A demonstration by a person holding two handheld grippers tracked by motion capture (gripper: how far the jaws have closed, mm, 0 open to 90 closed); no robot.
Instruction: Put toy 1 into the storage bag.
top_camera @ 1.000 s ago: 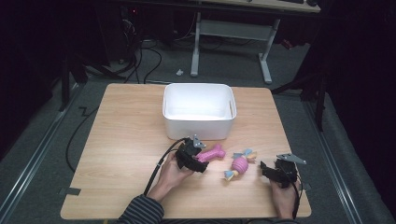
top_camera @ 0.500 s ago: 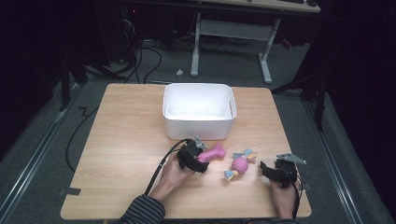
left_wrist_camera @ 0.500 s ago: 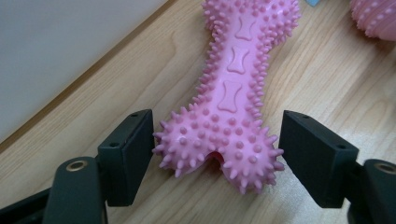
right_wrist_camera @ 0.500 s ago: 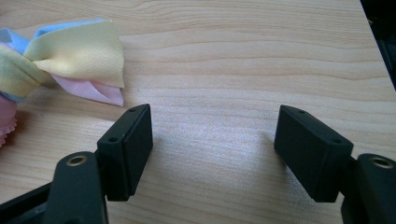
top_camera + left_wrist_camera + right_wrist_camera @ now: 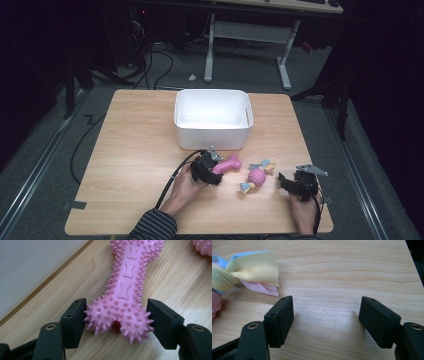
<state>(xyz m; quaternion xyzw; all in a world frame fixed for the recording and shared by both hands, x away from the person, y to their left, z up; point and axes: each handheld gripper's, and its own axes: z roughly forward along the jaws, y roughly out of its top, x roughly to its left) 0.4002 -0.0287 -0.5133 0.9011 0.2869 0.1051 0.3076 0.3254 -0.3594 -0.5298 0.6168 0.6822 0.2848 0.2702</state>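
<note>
L tongs spread round bone end, pads abt touching spikes, no pinch yet | R tongs spread, empty | bone on table at bin's 6 o'clock | I judge: nothing binned, candy toy at bone's 3 o'clock left.

- light wooden table, middle of the frame, on a grey floor
- white bin on its upper centre
- spiky pink bone toy lower centre
- pink candy-shaped toy with pastel cloth ends, just right of the bone
</note>
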